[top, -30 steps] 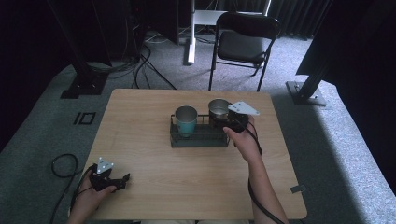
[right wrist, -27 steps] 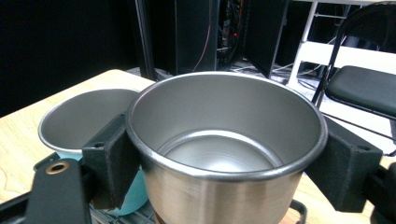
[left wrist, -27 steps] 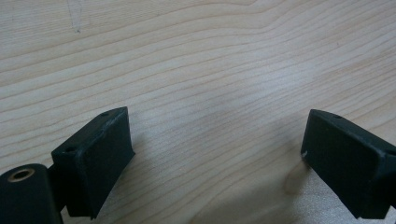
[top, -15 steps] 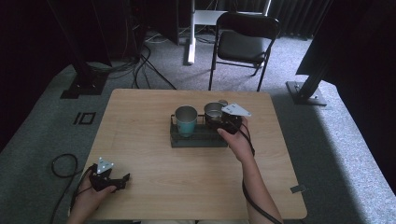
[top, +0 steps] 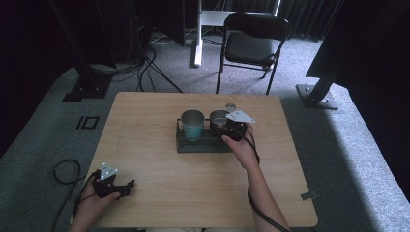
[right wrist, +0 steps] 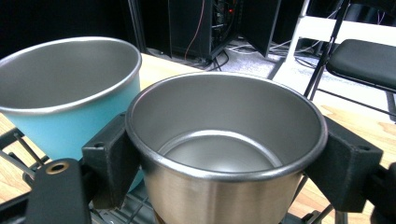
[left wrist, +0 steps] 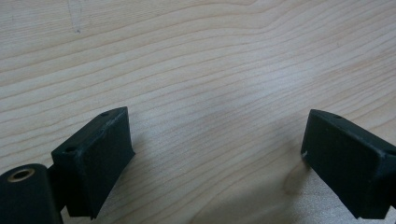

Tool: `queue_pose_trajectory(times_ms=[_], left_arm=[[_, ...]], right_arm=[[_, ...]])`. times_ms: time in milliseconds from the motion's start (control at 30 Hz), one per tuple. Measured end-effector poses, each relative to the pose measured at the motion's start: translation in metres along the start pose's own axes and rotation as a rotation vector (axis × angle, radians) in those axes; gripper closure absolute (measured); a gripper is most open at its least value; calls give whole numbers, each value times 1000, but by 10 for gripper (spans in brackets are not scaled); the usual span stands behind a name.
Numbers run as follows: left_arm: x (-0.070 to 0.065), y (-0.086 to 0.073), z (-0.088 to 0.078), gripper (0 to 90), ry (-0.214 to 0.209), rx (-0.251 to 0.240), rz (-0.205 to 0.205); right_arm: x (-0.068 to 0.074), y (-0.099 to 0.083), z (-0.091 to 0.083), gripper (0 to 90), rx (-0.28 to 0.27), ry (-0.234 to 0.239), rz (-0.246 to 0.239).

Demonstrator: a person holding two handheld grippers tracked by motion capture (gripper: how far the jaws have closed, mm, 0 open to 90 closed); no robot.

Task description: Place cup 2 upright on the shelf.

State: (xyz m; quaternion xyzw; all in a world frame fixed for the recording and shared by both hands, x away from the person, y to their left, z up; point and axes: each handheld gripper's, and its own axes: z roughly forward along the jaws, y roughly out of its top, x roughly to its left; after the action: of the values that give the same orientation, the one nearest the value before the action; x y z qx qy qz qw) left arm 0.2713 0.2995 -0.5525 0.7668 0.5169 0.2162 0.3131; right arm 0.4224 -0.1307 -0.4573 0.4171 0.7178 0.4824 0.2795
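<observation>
Currently clamped between the two black jaws of the right gripper (right wrist: pixel 224 163): a steel cup (right wrist: pixel 226 149), upright, with one jaw pressed against each side of its wall just below the rim, as seen in the right gripper view. Open end up, inside bare and shiny. Positioned over the right half of a dark wire rack (top: pixel 203 142) near the middle of the wooden table (top: pixel 145 130); whether resting on the rack or held just above it cannot be told. Immediately to its left, a light blue cup (right wrist: pixel 65 100) with a steel interior, standing in the rack's left half, tilted slightly, its wall very near or touching the steel cup. In the high view, right gripper (top: pixel 227 128) at the rack's right end, steel cup (top: pixel 218 119) just ahead of the hand, blue cup (top: pixel 193 123) beside it. Left gripper (top: pixel 126 184) well apart from the rack, resting low at the near left corner of the table. In the left gripper view, jaws of the left gripper (left wrist: pixel 215 154) spread wide, nothing between them but bare wood grain. Beyond the table, a black folding chair (top: pixel 254 46) on grey carpet.
</observation>
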Motion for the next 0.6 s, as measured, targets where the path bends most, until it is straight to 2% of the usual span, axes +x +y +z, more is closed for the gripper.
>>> queue_pose_trajectory(times_ms=[367, 600], left_arm=[[0, 0, 0, 94, 0, 0, 0], [0, 0, 0, 94, 0, 0, 0]], right_arm=[[2, -7, 1, 184, 10, -10, 14], [5, -15, 5, 184, 36, -7, 7]])
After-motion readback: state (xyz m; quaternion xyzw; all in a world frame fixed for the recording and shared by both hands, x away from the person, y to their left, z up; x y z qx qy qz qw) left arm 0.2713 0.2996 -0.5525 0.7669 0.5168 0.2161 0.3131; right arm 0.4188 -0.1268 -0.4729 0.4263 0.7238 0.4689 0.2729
